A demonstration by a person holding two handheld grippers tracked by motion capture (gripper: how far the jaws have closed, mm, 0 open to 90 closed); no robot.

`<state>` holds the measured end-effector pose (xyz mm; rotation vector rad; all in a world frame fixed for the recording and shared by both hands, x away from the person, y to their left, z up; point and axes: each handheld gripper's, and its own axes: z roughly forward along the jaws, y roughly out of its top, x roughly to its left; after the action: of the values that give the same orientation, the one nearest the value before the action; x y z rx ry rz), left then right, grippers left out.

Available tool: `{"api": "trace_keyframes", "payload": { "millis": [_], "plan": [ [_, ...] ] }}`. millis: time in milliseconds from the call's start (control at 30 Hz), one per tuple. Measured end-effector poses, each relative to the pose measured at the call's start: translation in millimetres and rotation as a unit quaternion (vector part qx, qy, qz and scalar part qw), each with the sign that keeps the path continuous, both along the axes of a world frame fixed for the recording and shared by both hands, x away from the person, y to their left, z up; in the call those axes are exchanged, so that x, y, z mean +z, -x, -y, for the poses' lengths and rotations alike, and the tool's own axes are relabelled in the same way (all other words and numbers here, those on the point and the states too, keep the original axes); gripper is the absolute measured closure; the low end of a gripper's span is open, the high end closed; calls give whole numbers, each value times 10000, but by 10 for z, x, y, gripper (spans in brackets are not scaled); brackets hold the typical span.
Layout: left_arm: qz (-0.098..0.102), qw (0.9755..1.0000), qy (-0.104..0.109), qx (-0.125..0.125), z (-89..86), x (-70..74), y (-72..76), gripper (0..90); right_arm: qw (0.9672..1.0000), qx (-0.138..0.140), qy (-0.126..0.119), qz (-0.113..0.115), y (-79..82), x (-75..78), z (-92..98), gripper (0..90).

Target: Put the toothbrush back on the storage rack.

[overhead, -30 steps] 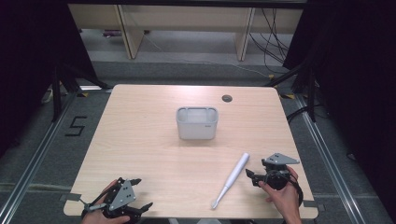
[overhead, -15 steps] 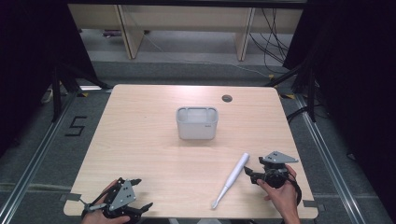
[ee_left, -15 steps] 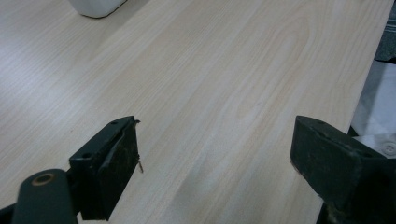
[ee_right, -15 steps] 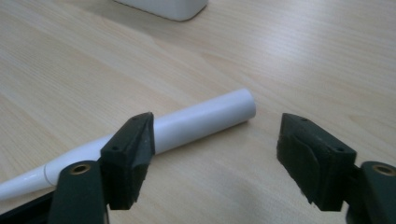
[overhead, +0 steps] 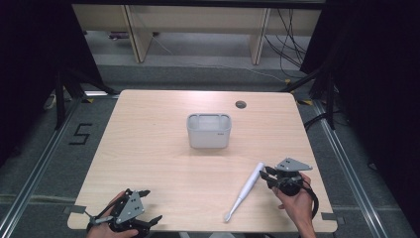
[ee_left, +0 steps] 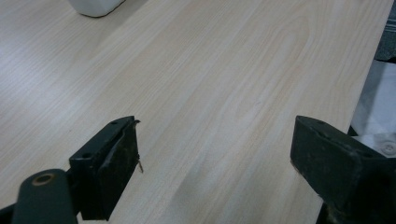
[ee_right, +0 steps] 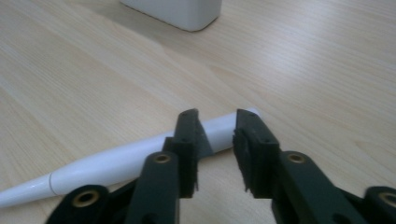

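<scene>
Right gripper (ee_right: 215, 140), lower right of high view: jaws just narrowed around thick end of white pen-shaped wand (ee_right: 116, 163), not yet pinched, lining up a pickup. Left gripper (ee_left: 215, 154) held open, idle.

High view looked down over the table (overhead: 163, 163); both gripper views skimmed it closely, sharing the far white bin (overhead: 209, 131).

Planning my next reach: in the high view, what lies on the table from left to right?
Left gripper → white bin → white pen-like stick → right gripper, its jaws just closing beside the stick's thick end.
</scene>
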<state>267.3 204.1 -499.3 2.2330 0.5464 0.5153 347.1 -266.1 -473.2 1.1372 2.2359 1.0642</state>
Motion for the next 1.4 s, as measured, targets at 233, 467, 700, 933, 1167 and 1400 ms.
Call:
{"api": "trace_keyframes", "payload": {
  "millis": [233, 467, 700, 933, 1167, 1400],
  "plan": [
    [47, 10000, 46, 27, -1, -11, -6, 148, 9999, 138, 101, 4, -70, 0, -81, 847],
    [1, 10000, 29, 25, -7, -2, -7, 148, 9998, 120, 79, -133, -146, -5, -165, 876],
    [17, 10000, 19, 19, -8, 2, -3, 148, 9990, 339, 302, 27, -322, -27, -216, 885],
    [19, 10000, 17, 13, -8, 1, -3, 148, 9987, 315, 401, 7, -431, -56, -227, 885],
    [1, 10000, 34, 15, -8, 1, -4, 148, 9983, 214, 514, -194, -530, -91, -217, 885],
    [1, 10000, 34, 9, -7, 1, -4, 148, 9979, 198, 558, -279, -540, -106, -201, 884]
  ]
}}
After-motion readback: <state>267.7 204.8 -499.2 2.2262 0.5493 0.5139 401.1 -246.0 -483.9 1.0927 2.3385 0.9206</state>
